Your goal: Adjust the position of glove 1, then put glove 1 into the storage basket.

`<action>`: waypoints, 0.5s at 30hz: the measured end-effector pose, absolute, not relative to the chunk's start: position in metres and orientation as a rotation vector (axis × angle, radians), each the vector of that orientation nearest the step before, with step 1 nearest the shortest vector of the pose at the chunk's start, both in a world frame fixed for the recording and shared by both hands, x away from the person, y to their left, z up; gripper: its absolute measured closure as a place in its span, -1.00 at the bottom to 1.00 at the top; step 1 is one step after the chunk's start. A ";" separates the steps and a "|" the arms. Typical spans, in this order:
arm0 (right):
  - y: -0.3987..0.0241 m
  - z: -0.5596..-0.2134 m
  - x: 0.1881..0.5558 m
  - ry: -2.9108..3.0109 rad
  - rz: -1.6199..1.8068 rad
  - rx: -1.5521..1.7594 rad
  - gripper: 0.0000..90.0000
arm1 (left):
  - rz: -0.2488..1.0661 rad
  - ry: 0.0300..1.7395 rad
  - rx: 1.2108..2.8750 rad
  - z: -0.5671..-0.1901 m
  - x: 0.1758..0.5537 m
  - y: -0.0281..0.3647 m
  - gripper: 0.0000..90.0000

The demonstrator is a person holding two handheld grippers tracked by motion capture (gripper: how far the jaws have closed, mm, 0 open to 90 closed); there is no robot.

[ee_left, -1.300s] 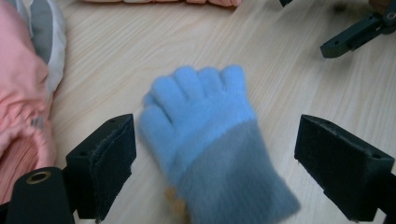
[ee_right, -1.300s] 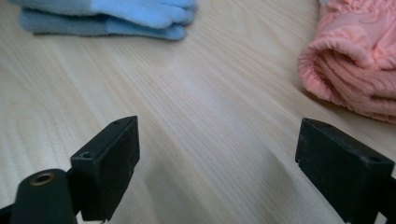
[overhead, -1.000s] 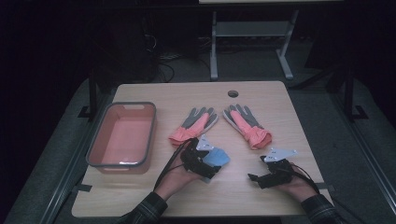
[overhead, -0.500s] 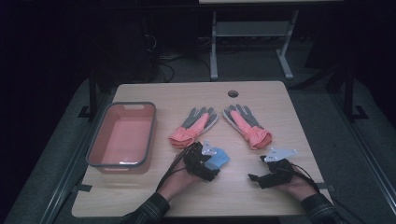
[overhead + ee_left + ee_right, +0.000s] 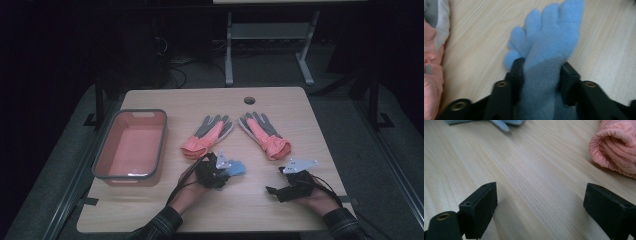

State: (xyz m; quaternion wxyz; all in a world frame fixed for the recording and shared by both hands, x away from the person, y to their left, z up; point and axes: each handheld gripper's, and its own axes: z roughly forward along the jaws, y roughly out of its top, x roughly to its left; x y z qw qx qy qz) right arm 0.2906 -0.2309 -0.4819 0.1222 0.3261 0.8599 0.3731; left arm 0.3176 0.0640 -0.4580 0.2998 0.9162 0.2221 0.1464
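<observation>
Now the blue glove point(image 5: 549, 50) lies flat on the table point(image 5: 310, 125), near the front edge and just right of the left hand. Its long axis runs along the left gripper point(image 5: 541, 75): cuff end toward the gripper body, fingers pointing straight away from it. In the left gripper view the 4 fingers and thumb fan out beyond the jaw tips, thumb at the left side. In the high view the glove point(image 5: 235, 168) points right and slightly away from the person, toward the gap between the 2 pink gloves.

Left gripper point(image 5: 220, 170): jaws have just been closing, and the glove sits between them. Both pads press into the fleece at the wrist part, 1 jaw on each side, pinching it narrow. Glove still rests on the wood.

Right gripper point(image 5: 540, 202): jaws stand wide apart, nothing between them, bare wood under them. In the high view it point(image 5: 272, 190) sits low at the front right, well apart from the blue glove.

Left pink glove point(image 5: 206, 137) lies just beyond the left gripper, cuff toward the person. Right pink glove point(image 5: 264, 134) mirrors it; its cuff point(image 5: 616, 147) shows near the right gripper. Tray point(image 5: 100, 160) stands at the table's left side, well apart from the blue glove.
</observation>
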 end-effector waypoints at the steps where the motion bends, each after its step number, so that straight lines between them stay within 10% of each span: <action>1: -0.231 -0.482 0.291 2.509 1.089 0.952 -0.75 | 0.379 0.600 2.425 -0.457 0.318 0.064 0.47; 15: -0.231 -0.482 0.291 2.509 1.089 0.952 -0.75 | 0.305 0.692 2.337 -0.420 0.328 0.090 0.60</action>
